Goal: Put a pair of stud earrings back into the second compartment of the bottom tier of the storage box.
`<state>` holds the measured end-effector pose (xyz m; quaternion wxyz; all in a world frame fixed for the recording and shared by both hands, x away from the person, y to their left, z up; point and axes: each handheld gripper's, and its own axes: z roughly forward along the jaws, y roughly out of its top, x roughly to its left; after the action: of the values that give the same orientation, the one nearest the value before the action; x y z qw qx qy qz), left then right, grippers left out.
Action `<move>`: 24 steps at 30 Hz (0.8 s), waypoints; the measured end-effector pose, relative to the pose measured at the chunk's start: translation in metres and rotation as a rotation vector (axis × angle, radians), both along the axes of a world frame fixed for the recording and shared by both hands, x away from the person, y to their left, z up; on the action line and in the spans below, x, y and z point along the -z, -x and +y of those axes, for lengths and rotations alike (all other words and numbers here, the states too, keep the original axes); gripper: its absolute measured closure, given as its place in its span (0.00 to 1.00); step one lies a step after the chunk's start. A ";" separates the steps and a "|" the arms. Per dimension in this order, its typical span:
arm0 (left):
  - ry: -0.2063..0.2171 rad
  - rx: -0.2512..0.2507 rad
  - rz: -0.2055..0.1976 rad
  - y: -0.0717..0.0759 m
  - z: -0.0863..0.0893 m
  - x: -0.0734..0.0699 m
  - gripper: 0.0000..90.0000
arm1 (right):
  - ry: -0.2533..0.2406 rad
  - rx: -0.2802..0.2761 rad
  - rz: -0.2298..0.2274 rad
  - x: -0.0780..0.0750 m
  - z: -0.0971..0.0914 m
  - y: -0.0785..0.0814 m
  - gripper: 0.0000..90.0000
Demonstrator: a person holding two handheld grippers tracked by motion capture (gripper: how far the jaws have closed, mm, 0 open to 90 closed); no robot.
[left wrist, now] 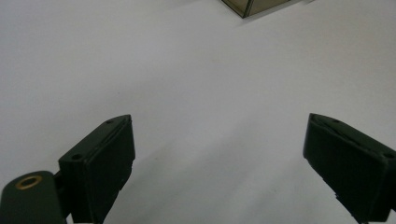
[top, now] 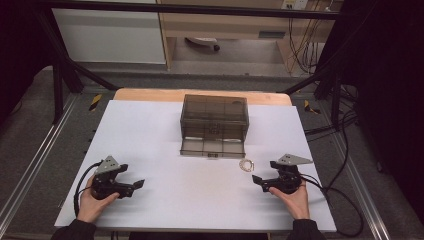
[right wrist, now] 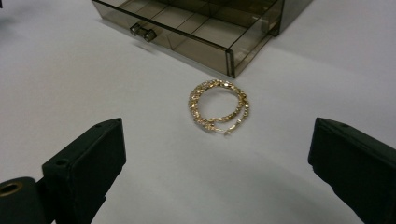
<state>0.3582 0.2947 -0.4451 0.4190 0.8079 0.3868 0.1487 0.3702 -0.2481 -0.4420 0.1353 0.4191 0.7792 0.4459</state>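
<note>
A smoky clear plastic drawer box (top: 214, 114) stands at the far middle of the white table (top: 165, 150), its bottom drawer (top: 213, 147) pulled out toward me. The drawer (right wrist: 196, 28) has empty compartments and a small handle (right wrist: 143, 31). A gold chain bracelet (top: 246, 164) lies coiled on the table just right of the drawer's front; it is also in the right gripper view (right wrist: 219, 106), ahead of the jaws. My right gripper (top: 258, 181) rests open near the front right, a short way from the bracelet. My left gripper (top: 135, 186) rests open at the front left, over bare table (left wrist: 196, 93).
A corner of the drawer box (left wrist: 254, 5) peeks in at the top of the left gripper view. Black cables (top: 345, 195) trail off the table's right side. A metal frame (top: 60, 75) surrounds the table, with floor beyond.
</note>
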 end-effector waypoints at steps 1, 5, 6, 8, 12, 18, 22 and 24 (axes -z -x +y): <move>0.000 0.001 -0.001 0.000 0.000 0.000 0.10 | 0.000 -0.003 0.005 0.000 0.002 0.000 0.06; -0.006 -0.001 -0.005 0.000 0.000 0.000 0.10 | 0.017 -0.006 -0.001 -0.002 0.009 -0.003 0.08; -0.003 -0.003 -0.003 0.000 0.001 0.000 0.10 | 0.023 -0.003 -0.004 -0.003 0.011 -0.004 0.09; -0.001 -0.006 -0.003 0.000 0.002 0.000 0.10 | 0.020 -0.004 -0.005 -0.005 0.015 -0.006 0.11; 0.003 -0.011 -0.003 0.000 0.002 0.001 0.10 | 0.029 -0.011 -0.013 -0.007 0.022 -0.013 0.16; -0.004 -0.005 -0.002 0.000 0.001 0.001 0.10 | 0.032 -0.009 -0.003 -0.004 0.031 -0.025 0.33; -0.003 -0.008 0.000 -0.001 0.002 0.001 0.10 | 0.039 -0.018 0.001 0.000 0.034 -0.029 0.48; -0.002 -0.011 0.000 -0.001 0.001 0.002 0.10 | 0.039 -0.029 0.015 0.002 0.035 -0.031 0.56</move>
<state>0.3592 0.2961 -0.4468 0.4175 0.8062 0.3910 0.1513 0.4012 -0.2135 -0.4441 0.1309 0.4082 0.7949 0.4295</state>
